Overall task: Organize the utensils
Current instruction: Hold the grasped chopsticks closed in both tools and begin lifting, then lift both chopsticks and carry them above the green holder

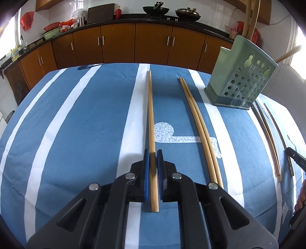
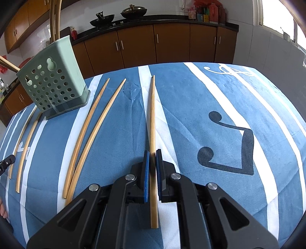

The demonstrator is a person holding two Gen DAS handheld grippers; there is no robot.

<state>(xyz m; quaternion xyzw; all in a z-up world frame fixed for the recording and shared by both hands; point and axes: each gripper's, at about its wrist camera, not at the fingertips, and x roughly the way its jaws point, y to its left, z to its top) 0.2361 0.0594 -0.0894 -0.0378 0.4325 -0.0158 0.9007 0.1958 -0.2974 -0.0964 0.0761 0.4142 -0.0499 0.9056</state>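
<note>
Desk w/ blue-white striped cloth (image 1: 76, 134). Green perforated utensil holder (image 1: 242, 76) stands far side, between both grippers. Left gripper (image 1: 153, 162) fingers pinching a chopstick pair (image 1: 151, 115); right gripper (image 2: 152, 162) fingers pinching another chopstick (image 2: 152, 115). Loose chopsticks (image 2: 91, 134) lie btwn them.

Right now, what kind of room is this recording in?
Most likely a home kitchen: woks on a dark counter, wooden cabinets below, and chopsticks beside a green holder on the table.
</note>
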